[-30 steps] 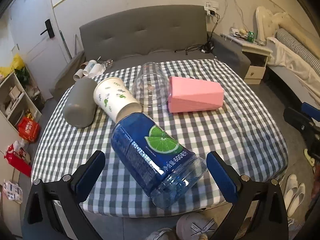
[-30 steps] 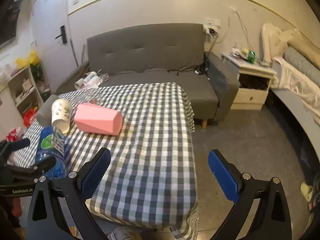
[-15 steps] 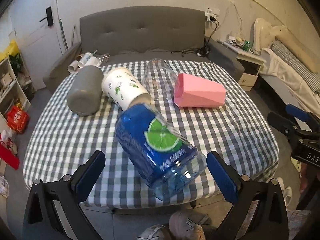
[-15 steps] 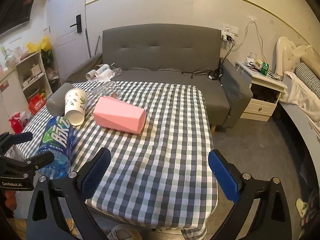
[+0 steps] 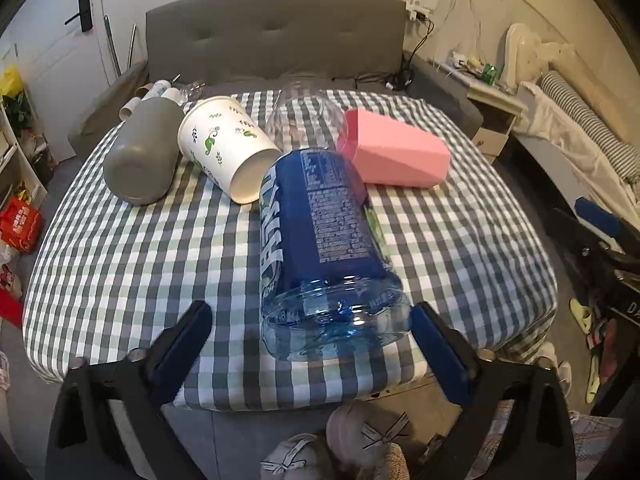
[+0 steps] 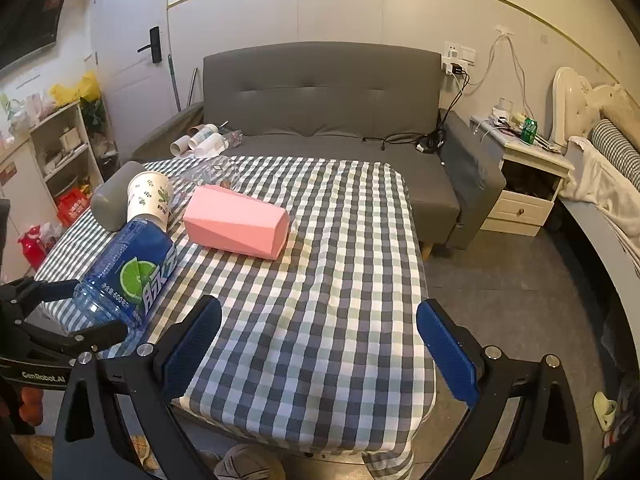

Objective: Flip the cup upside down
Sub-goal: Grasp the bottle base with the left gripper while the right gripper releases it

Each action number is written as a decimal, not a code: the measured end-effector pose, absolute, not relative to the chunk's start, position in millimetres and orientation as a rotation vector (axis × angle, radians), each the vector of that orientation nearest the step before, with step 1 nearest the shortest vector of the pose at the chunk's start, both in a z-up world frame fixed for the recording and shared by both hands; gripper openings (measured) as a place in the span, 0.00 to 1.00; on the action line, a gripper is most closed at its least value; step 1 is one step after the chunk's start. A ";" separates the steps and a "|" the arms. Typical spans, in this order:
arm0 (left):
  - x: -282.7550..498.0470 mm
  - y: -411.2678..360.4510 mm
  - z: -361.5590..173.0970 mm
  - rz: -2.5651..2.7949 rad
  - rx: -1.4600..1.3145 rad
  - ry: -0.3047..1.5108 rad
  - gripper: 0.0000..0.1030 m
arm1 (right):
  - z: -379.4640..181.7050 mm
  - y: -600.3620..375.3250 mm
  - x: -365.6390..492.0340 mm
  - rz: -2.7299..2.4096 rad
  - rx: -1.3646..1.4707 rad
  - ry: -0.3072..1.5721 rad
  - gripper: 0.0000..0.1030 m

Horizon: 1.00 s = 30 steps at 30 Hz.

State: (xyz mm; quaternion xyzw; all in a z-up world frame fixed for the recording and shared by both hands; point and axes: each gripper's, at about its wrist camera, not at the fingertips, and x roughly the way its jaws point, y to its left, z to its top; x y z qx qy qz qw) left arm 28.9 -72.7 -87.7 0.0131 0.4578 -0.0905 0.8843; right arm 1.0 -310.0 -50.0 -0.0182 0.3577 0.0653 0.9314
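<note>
Left gripper (image 5: 308,334): wide open, and I've got its fingers either side of the blue bottle's (image 5: 320,236) clear base — the right-hand pad looks just beside the plastic, the left one apart from it.
Right gripper (image 6: 318,344): wide open too, holding nothing, hovering over bare checked cloth (image 6: 320,280) near the table's front edge.
Cups: all lying on their sides — paper cup (image 5: 228,148) mouth toward me, pink cup (image 5: 394,156) behind the bottle, grey cup (image 5: 144,156) at the left, a clear cup (image 5: 304,116) further back.
Step in hand: I judge I'm lining up on the bottle; which cup gets flipped I can't tell yet.
Doing it well: centre the bottle between the pads before squeezing — it's round, it'll roll — and grip the ribbed base, not the slick label.
Change from a second ago: the bottle now shows its printed text side instead of the lime, and sits closer between my fingers.
</note>
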 end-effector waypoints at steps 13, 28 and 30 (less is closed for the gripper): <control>19.9 -88.6 -72.0 -0.243 0.116 0.903 0.72 | -46.6 -306.6 -2.3 0.138 -0.043 0.719 0.96; 17.7 -89.1 -30.3 -0.264 0.126 0.793 0.72 | -48.0 -305.6 0.1 0.143 -0.035 0.725 0.96; 18.9 -89.5 -32.1 -0.261 0.128 0.796 0.72 | -48.0 -305.4 0.4 0.144 -0.034 0.724 0.96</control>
